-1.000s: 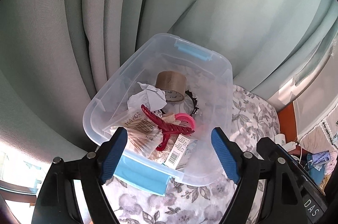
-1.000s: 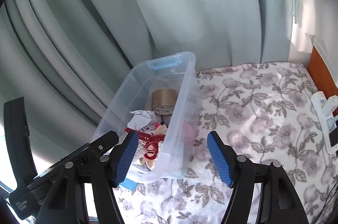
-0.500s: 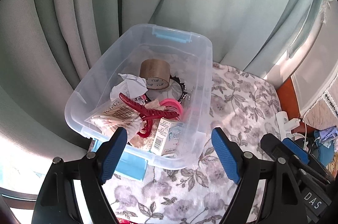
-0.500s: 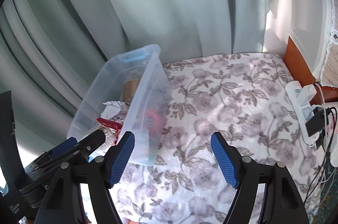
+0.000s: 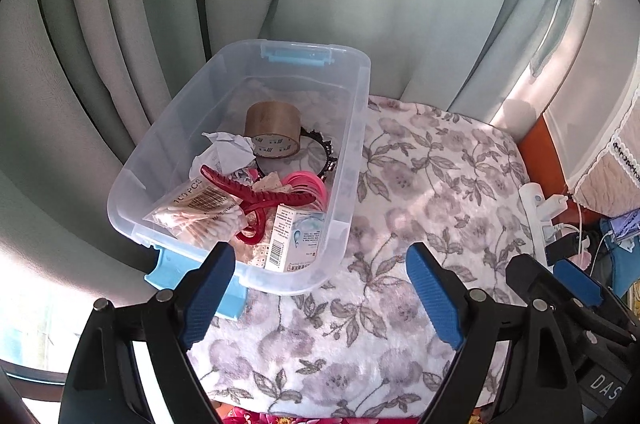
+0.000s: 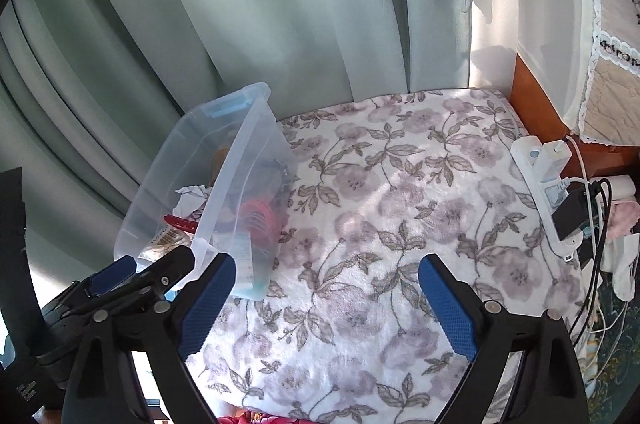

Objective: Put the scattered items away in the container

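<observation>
The clear plastic bin sits at the far left of the floral blanket, against the curtain, filled with a tape roll, red hair claw and cotton swabs — all light. Thin, flexing walls are judged slippery; the blue latch handles offer firmer purchase. Left gripper and right gripper are opening — nothing is held between either.

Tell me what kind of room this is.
Probably a bedroom in a home: a floral fleece blanket covers a soft surface, pale green curtains hang behind it, and a loaded power strip lies by a wooden frame, likely a bed's.
</observation>
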Available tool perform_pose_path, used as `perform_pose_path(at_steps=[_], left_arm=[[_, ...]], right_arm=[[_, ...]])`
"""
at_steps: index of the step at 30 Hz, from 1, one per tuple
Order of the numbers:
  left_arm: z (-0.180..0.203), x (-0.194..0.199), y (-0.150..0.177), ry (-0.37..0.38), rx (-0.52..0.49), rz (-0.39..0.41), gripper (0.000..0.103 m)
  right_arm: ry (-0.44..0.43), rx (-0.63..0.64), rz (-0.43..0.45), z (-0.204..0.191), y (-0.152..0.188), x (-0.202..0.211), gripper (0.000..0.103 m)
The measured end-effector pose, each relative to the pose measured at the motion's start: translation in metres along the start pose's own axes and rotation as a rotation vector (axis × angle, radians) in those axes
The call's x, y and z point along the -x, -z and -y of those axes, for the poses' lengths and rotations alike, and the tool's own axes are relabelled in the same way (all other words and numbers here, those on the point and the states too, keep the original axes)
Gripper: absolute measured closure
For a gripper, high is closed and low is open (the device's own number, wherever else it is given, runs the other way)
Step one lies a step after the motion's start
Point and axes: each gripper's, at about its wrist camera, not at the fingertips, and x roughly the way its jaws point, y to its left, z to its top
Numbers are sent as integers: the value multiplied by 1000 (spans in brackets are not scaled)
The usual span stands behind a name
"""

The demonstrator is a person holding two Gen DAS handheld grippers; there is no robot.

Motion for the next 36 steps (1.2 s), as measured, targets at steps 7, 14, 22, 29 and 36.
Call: perform_pose_path(at_steps=[7, 14, 22, 29, 36], left_arm=[[7, 4, 8, 2, -13, -2, 15], [9, 4, 17, 10, -26, -7, 15], [9, 0, 28, 15, -35, -28, 15], [7, 0, 29, 36, -29, -33, 15], [1, -2, 29, 45, -14, -35, 15]], right_arm=[[7, -19, -4, 7, 6, 6, 2], [11, -23, -9, 9, 18, 10, 1], [11, -33, -34, 13, 31, 6, 1], [18, -32, -35, 13, 34, 5, 0], [25, -38, -35, 15, 34, 4, 0]])
